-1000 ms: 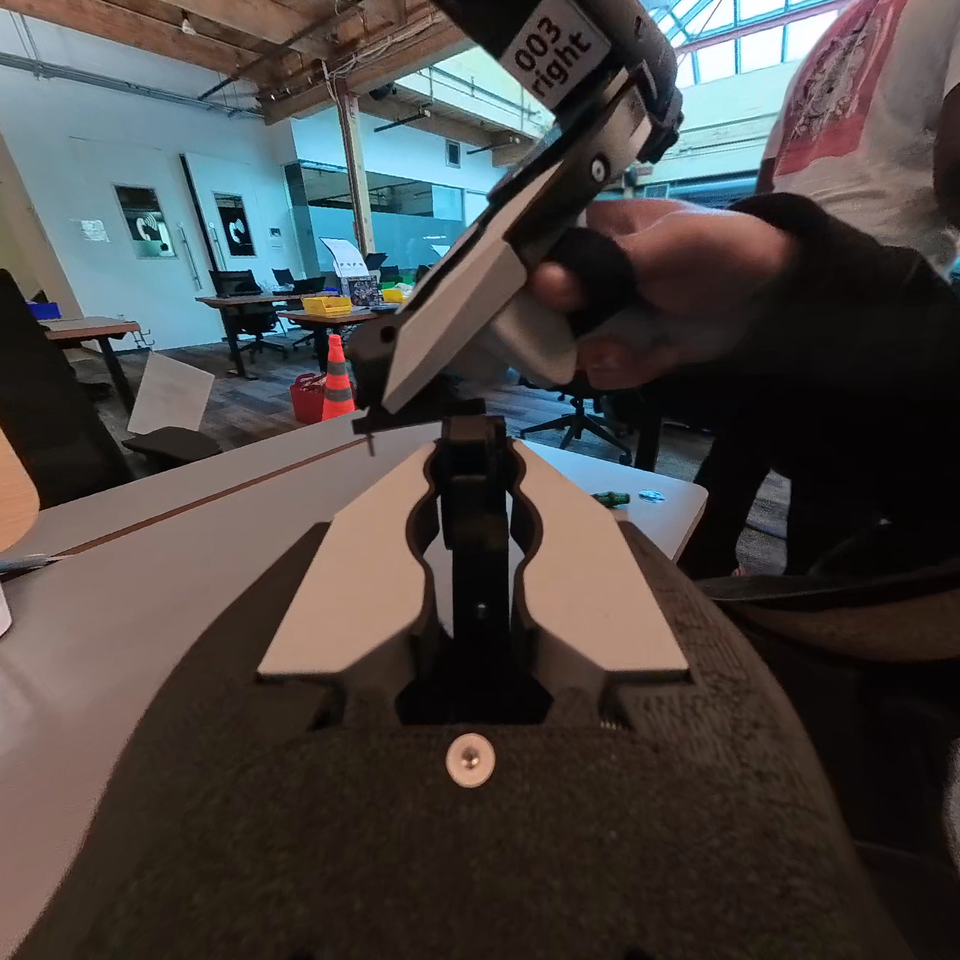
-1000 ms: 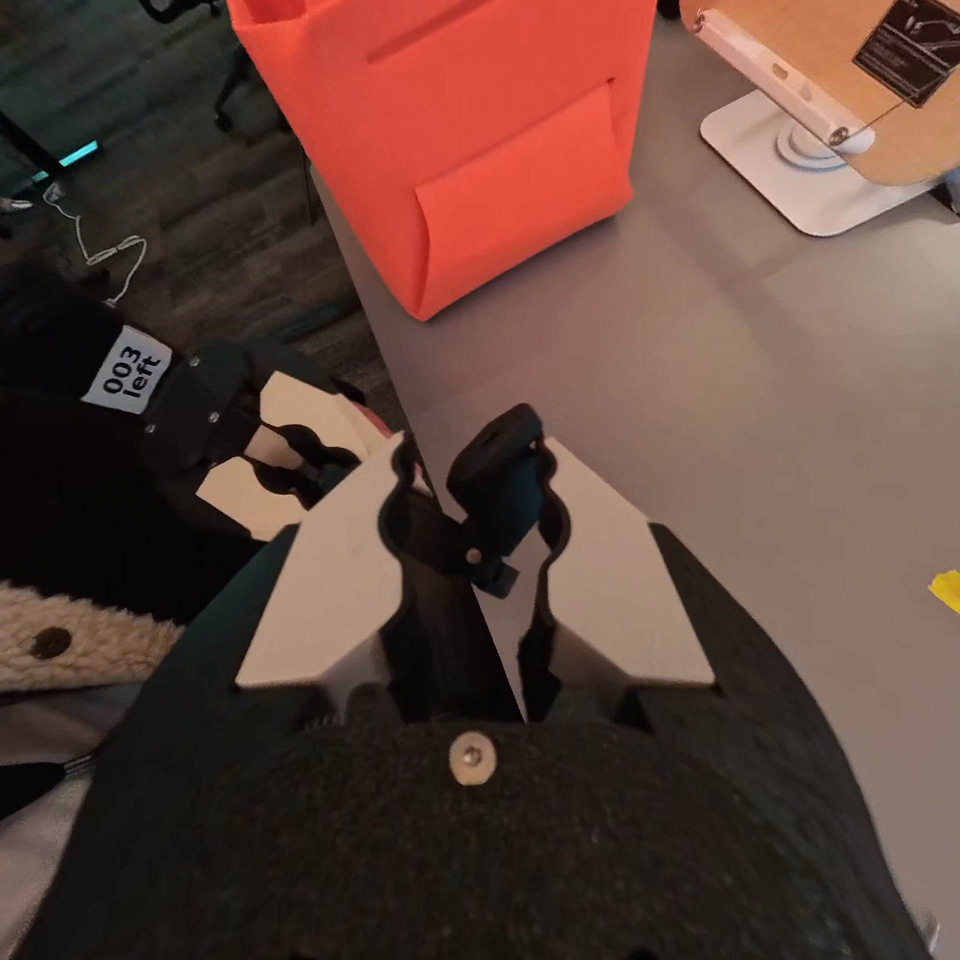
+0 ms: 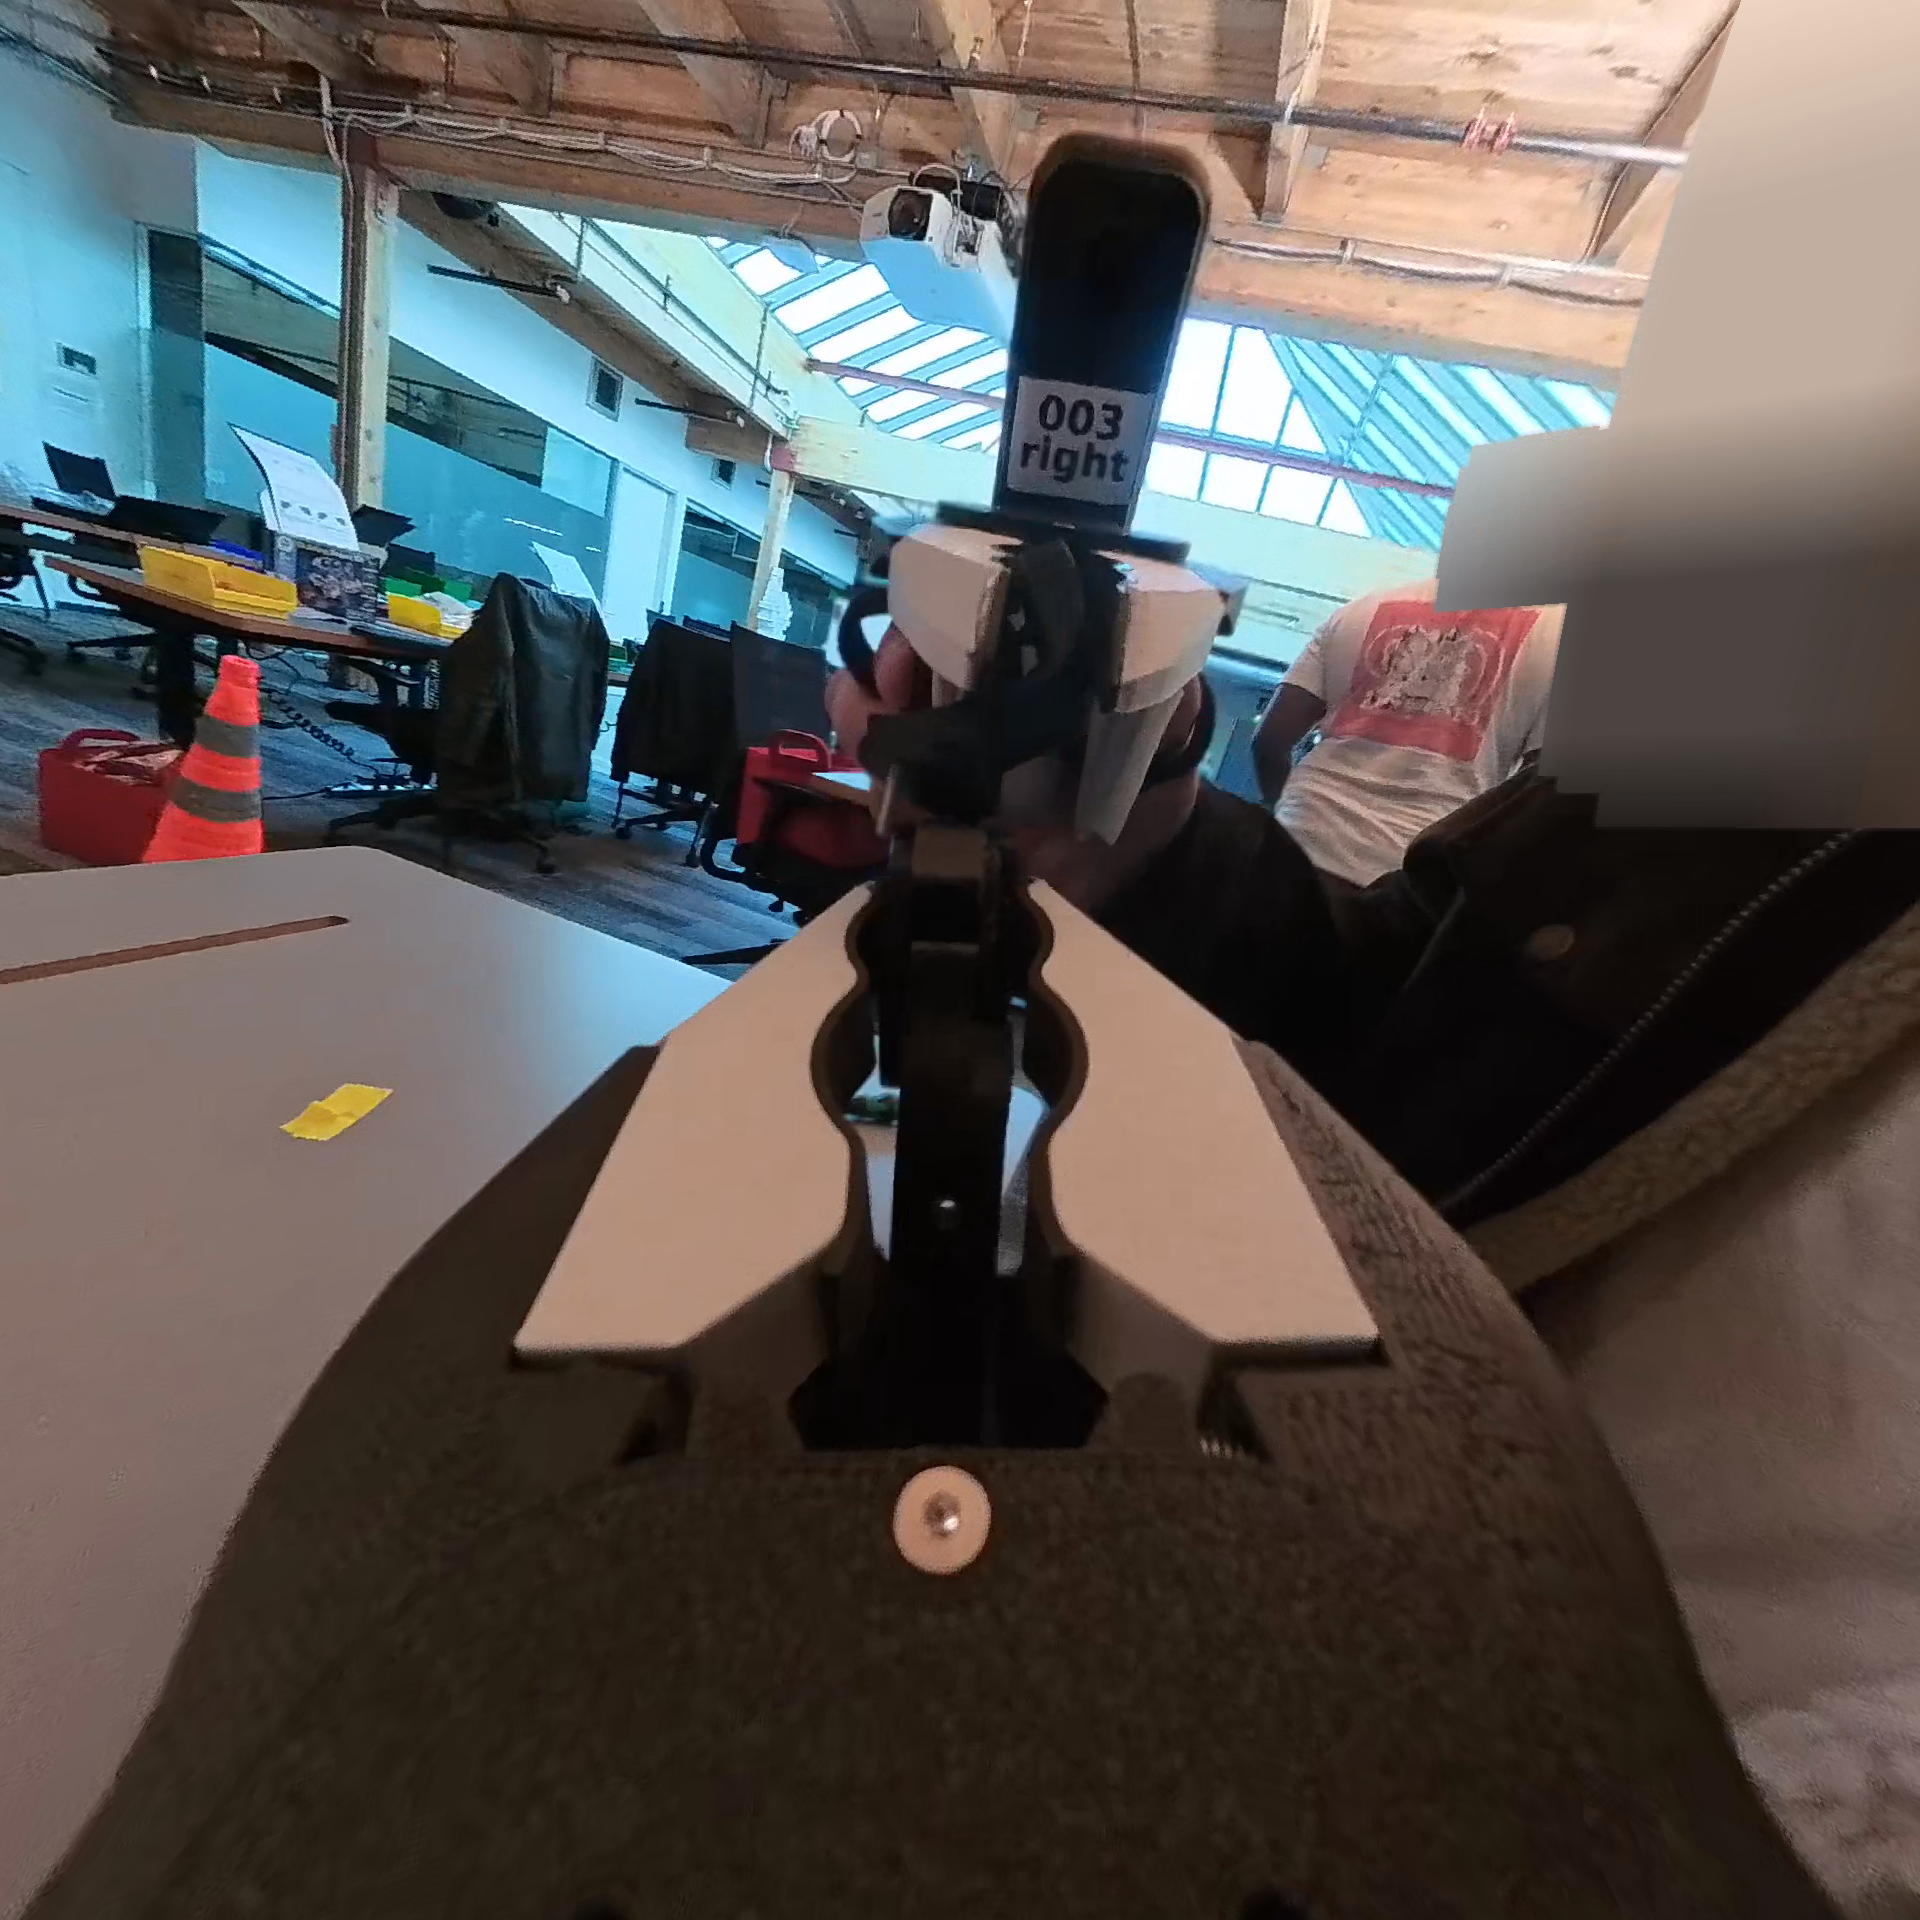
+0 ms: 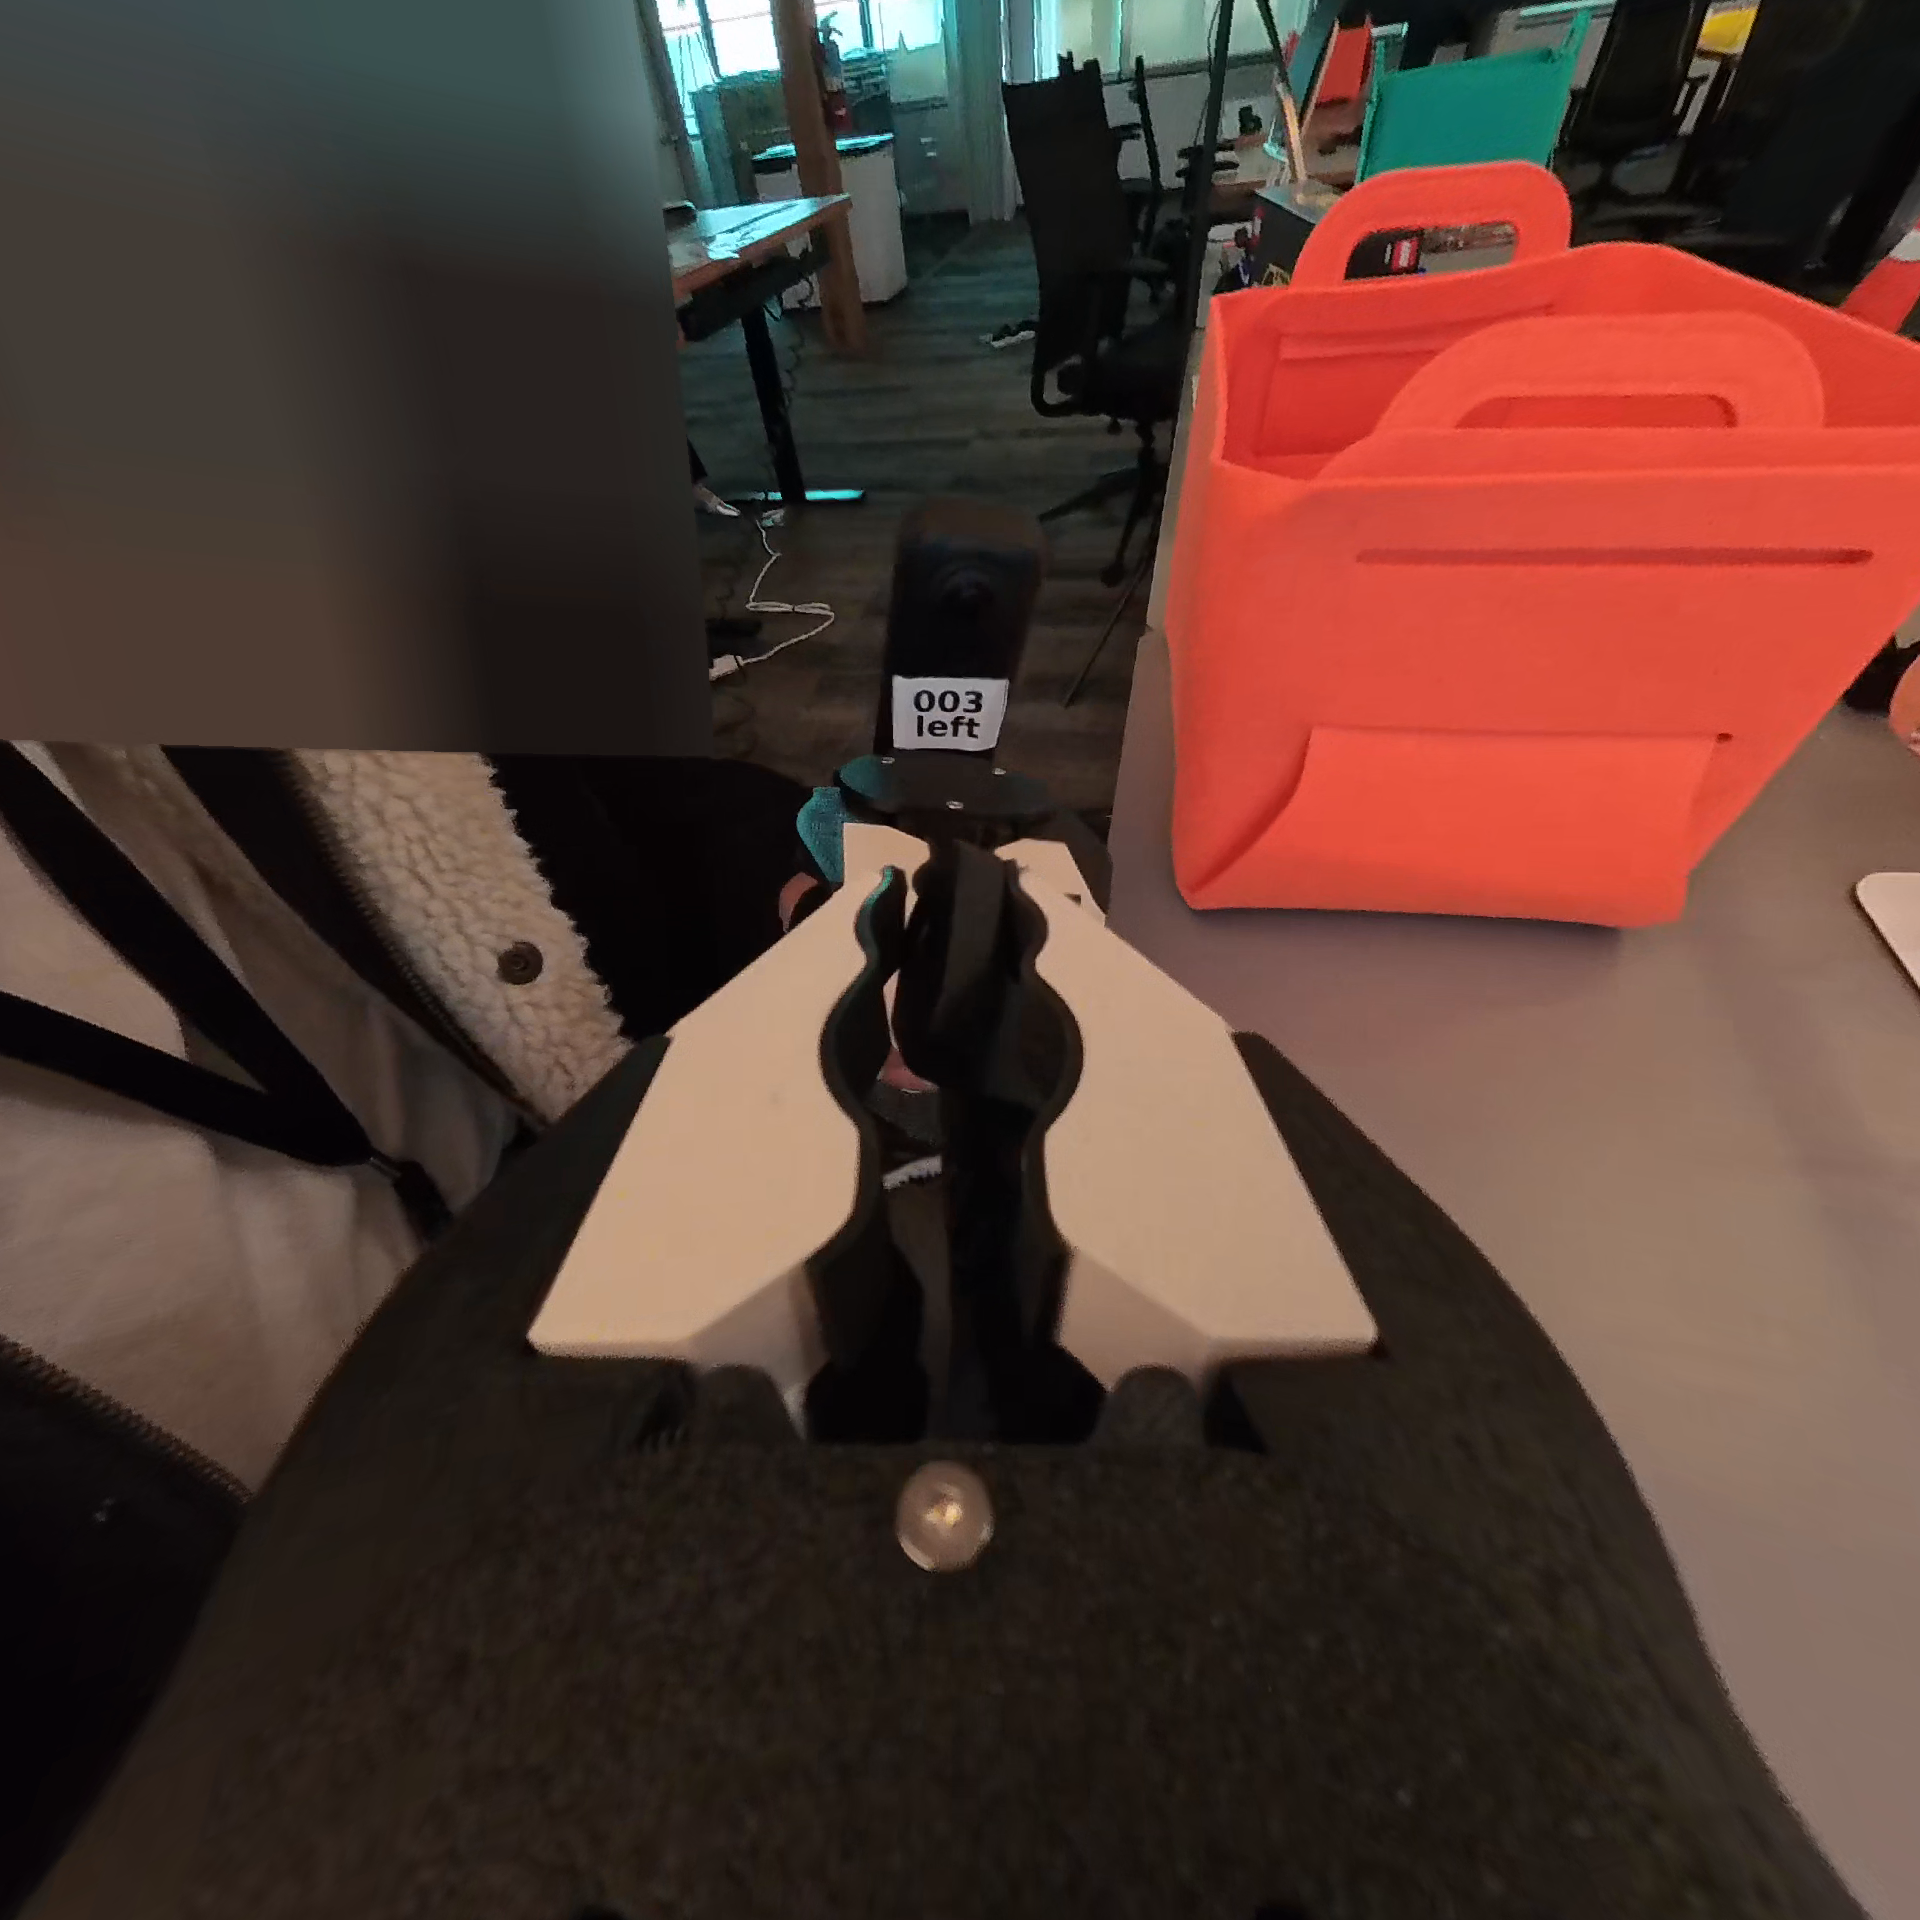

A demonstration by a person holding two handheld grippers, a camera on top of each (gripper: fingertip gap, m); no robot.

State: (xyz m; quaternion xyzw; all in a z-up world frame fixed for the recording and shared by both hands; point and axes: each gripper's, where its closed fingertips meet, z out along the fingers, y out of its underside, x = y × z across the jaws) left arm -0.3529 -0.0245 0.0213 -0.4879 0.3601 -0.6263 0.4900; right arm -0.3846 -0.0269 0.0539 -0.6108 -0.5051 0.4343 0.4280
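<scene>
Facing grippers: left gripper (image 3: 948,935) and right gripper (image 4: 951,935) meet tip to tip above the grey table (image 3: 208,1039) edge.
Grip state: each closed on one black hinged tool (image 3: 951,1081), apparently shared.
Nearby: orange felt bag (image 4: 1507,644) on the table, well apart; yellow tape (image 3: 335,1110).
Risk: opposed pulling could twist the tool loose.

Grey table (image 3: 208,1039) carries a yellow tape scrap (image 3: 335,1110). Orange felt bag (image 4: 1538,665) stands upright on the table, handles up. Beyond the table edge: traffic cone (image 3: 215,764), red bin (image 3: 88,795), yellow trays (image 3: 218,577) on far desk, office chairs (image 3: 520,707).
</scene>
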